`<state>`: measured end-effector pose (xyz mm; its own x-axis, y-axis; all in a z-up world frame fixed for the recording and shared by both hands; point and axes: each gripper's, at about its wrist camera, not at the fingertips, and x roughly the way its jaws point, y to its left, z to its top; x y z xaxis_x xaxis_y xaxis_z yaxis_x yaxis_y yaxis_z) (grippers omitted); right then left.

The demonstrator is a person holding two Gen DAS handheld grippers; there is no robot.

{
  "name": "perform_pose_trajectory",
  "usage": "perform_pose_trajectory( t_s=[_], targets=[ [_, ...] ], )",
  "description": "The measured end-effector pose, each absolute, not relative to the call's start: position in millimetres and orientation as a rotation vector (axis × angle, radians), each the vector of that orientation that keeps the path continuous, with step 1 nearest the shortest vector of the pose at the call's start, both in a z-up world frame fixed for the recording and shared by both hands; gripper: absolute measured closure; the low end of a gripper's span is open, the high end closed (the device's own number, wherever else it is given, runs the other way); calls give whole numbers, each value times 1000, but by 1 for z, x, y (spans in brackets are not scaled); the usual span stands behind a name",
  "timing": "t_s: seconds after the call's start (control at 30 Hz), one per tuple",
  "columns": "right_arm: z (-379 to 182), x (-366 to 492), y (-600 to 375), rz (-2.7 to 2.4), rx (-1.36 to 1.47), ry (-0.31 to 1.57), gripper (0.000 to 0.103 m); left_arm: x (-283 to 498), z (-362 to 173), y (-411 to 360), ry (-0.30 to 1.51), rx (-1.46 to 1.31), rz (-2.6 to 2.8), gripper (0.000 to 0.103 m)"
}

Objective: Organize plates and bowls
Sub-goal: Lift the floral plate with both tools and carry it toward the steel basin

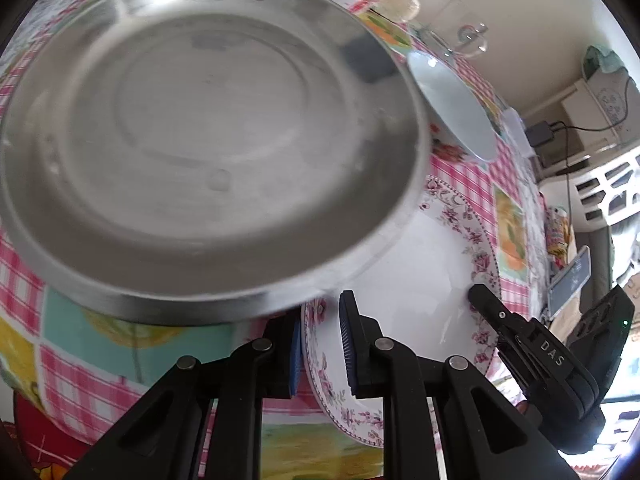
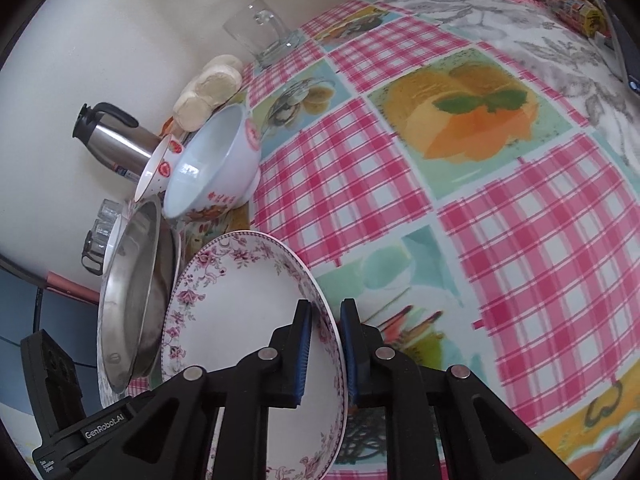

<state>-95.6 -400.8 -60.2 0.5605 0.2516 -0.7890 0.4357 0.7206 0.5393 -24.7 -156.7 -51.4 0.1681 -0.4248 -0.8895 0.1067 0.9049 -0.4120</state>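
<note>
A pink checked cloth covers the table (image 2: 520, 260) by a cream wall. Both tongs, left (image 1: 320, 344) and right (image 2: 324, 344), pinch the floral plate's (image 2: 240, 320) rim. The steel dish (image 1: 200, 140) looks empty, though blurred.

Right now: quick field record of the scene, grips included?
held item: floral plate
left gripper: shut on the plate's rim
right gripper: shut on the opposite rim
beside plate: steel dish
behind: white bowl, smaller bowl, steel flask, glass mug
surface: checked tablecloth
</note>
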Motion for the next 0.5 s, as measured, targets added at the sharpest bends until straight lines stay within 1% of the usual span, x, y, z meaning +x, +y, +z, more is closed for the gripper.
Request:
perform_pose_trajectory(
  t_s=[0.27,0.5],
  targets=[
    [-61,-114,-427,-179,817,968,85,-34,-49,-192,1326,-166,-455,85],
    [-60,-122,-437,-208,811,963,85,-38,-45,-195,1314,-169,-493,85]
  ],
)
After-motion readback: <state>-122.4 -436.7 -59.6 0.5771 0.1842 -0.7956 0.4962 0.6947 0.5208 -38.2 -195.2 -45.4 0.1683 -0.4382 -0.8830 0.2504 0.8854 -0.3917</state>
